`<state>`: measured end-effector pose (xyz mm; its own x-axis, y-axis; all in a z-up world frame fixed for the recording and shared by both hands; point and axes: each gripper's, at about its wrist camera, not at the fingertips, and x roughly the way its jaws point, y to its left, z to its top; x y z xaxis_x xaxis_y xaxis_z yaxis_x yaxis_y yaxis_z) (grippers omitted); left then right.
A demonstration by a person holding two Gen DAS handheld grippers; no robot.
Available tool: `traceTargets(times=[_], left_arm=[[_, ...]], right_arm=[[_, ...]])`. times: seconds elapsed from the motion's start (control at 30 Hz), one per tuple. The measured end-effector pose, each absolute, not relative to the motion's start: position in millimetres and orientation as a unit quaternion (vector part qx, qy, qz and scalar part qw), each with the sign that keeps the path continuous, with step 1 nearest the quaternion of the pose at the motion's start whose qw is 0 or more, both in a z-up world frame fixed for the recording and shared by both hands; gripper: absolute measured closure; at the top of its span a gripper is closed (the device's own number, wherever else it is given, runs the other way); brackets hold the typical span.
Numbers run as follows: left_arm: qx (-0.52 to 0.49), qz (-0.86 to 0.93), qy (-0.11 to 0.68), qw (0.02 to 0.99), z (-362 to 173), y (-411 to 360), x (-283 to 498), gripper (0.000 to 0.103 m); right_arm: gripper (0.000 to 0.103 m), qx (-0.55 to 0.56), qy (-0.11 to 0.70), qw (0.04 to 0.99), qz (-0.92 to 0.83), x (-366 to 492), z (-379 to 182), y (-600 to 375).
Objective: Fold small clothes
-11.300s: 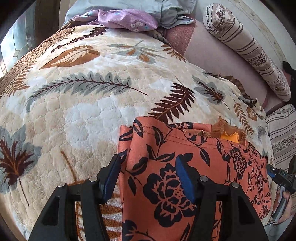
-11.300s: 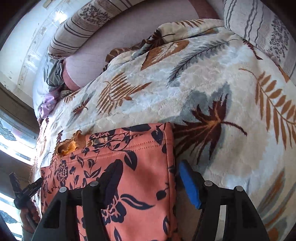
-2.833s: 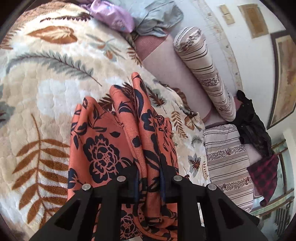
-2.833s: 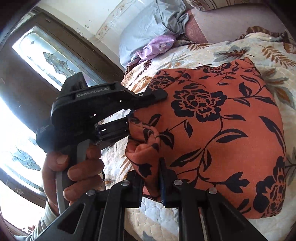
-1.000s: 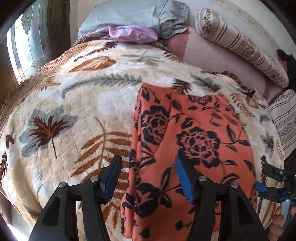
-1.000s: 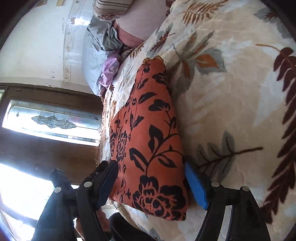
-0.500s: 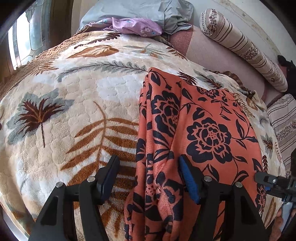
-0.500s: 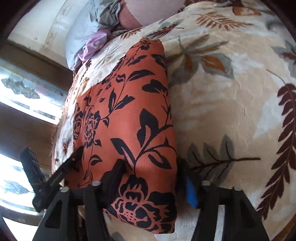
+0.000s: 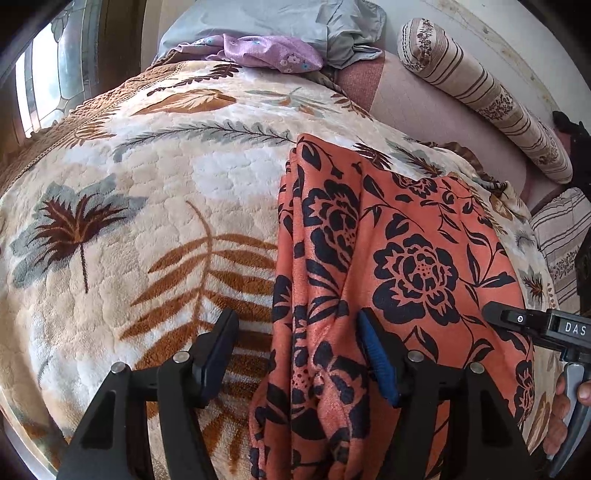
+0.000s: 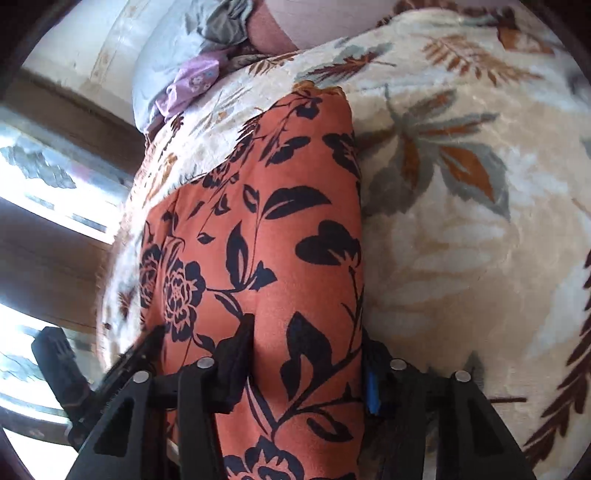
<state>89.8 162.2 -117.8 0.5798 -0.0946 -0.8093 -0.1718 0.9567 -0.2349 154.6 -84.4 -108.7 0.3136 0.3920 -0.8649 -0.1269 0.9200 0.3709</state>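
An orange garment with a dark floral print lies folded lengthwise on a leaf-patterned blanket. My left gripper is open, its fingers straddling the garment's bunched left edge at the near end. My right gripper is open around the garment's right near edge, one finger on top of the cloth, the blue pad at its side. The right gripper also shows in the left wrist view, held by a hand.
A purple floral cloth and a grey cloth lie at the bed's far end. A striped bolster lies at the far right. A window is at the left.
Both grippers have moved in closer over the garment's near end. The right gripper's fingers have narrowed around the cloth's right edge.
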Motion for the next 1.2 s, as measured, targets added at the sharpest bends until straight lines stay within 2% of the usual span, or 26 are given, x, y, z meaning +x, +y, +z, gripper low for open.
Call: traceTargets(times=[0.07, 0.13, 0.2, 0.27, 0.57, 0.87, 1.03, 1.2], left_arm=[[-0.146, 0.022, 0.458, 0.877, -118.1, 162.0, 89.9, 0.034], [-0.146, 0.022, 0.457, 0.877, -118.0, 161.6, 90.0, 0.034], [-0.145, 0.022, 0.456, 0.878, -118.2, 161.1, 89.8, 0.034], [-0.144, 0.024, 0.455, 0.879, -118.2, 160.5, 89.4, 0.034], [-0.129, 0.030, 0.448, 0.884, -117.7, 158.2, 88.7, 0.032], [-0.119, 0.035, 0.445, 0.887, -118.0, 156.0, 88.6, 0.031], [-0.119, 0.035, 0.445, 0.887, -118.2, 155.7, 88.8, 0.031], [-0.121, 0.034, 0.445, 0.887, -118.4, 156.3, 88.9, 0.031]], right_arm=[[0.054, 0.070, 0.560, 0.813, 0.145, 153.0, -101.5, -72.5], [0.053, 0.070, 0.561, 0.815, 0.129, 152.5, -101.0, -70.8], [0.038, 0.038, 0.549, 0.828, 0.103, 148.9, -96.2, -66.5], [0.031, 0.009, 0.539, 0.838, 0.091, 143.9, -88.1, -60.0], [0.031, -0.079, 0.474, 0.876, 0.040, 132.8, -44.0, -67.3], [0.031, -0.102, 0.452, 0.886, 0.024, 137.6, -36.4, -69.8], [0.031, -0.056, 0.474, 0.877, 0.046, 148.9, -45.8, -80.9], [0.028, 0.200, 0.544, 0.798, 0.163, 191.6, -95.8, -128.7]])
